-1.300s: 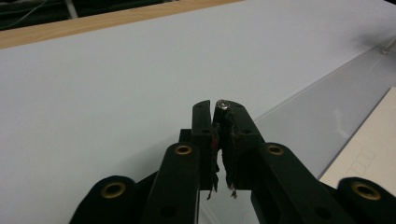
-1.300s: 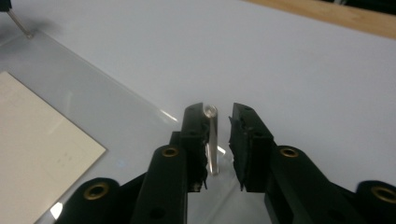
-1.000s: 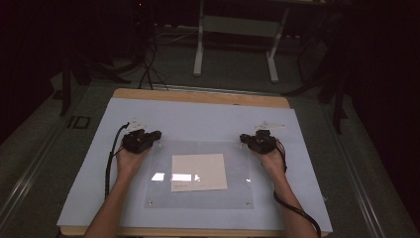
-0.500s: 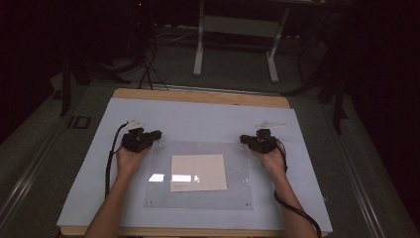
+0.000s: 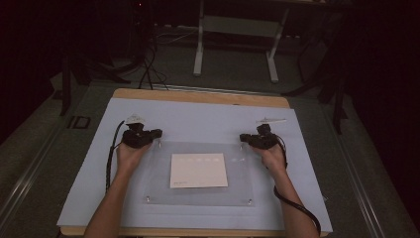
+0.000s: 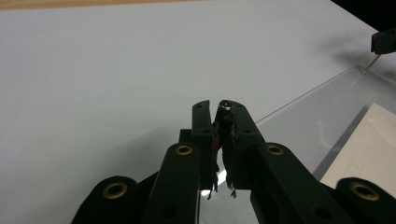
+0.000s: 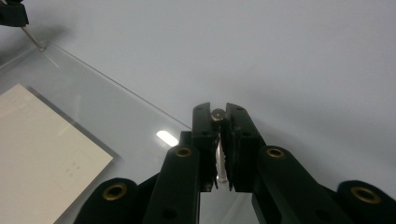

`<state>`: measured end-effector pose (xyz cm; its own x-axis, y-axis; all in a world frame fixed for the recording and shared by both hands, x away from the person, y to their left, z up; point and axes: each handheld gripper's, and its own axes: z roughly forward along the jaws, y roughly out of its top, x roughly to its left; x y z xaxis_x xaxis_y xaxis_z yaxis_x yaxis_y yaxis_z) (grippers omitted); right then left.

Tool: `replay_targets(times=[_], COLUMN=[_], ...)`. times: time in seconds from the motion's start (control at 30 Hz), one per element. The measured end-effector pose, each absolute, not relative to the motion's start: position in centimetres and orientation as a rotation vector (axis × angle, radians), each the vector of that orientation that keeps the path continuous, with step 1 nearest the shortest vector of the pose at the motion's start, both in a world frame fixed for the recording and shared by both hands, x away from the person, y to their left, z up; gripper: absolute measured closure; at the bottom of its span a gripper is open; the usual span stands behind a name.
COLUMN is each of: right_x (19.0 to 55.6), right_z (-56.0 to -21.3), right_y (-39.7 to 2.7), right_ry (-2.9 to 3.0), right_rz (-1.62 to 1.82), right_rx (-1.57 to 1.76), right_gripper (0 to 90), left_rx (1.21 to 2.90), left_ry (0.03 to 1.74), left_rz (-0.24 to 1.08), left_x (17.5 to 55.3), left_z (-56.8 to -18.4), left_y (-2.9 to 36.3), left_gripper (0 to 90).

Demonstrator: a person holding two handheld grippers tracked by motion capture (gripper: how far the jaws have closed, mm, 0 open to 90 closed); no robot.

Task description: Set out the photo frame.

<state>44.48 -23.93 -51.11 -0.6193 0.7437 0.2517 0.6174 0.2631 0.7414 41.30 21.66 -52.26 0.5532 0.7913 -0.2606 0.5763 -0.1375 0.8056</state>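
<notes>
Nearest the person, a cream paper sheet [image 5: 198,170] lies under a clear acrylic plate [image 5: 198,196] on the bench [image 5: 208,121]. Beyond it, at the plate's far corners, the left tongs [image 5: 157,133] are closed on a corner pin [image 6: 226,106], and the right tongs [image 5: 243,138] likewise pinch a small metal post [image 7: 217,113]. Against a second earlier, both hands have barely shifted, the right easing slightly inward. The grips look settled, so lifting or unfastening the plate probably comes next.

Tool [image 7: 219,116] clamps a metal pin [image 7: 217,113] over clear sheet [image 7: 116,112].
</notes>
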Motion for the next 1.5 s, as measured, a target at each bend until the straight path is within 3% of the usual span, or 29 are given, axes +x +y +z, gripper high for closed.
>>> replay_targets(times=[0.8,1.0,1.17,1.3,1.4,1.5], right_x=[46.6,45.9,45.4,44.4,43.1,42.5], right_z=[-50.5,-49.1,-48.2,-46.9,-46.2,-45.9], right_y=[-23.4,-23.2,-23.2,-23.0,-22.5,-22.2], right_ry=[2.401,2.353,2.327,2.353,2.391,2.408], right_rz=[1.214,1.185,1.181,1.252,1.287,1.291], right_rx=[1.415,1.373,1.355,1.289,1.230,1.198], right_gripper=[83.9,65.1,60.8,72.5,88.9,89.7], left_rx=[1.766,1.764,1.765,1.769,1.770,1.772], left_ry=[1.292,1.317,1.322,1.321,1.319,1.320], left_rz=[0.131,0.122,0.120,0.115,0.111,0.112], left_x=[43.9,44.2,44.3,44.3,44.3,44.3], left_z=[-52.0,-52.0,-52.0,-52.0,-52.0,-52.0], left_y=[21.5,21.4,21.4,21.4,21.5,21.5], left_gripper=[85.4,85.6,85.6,85.6,85.6,85.6])
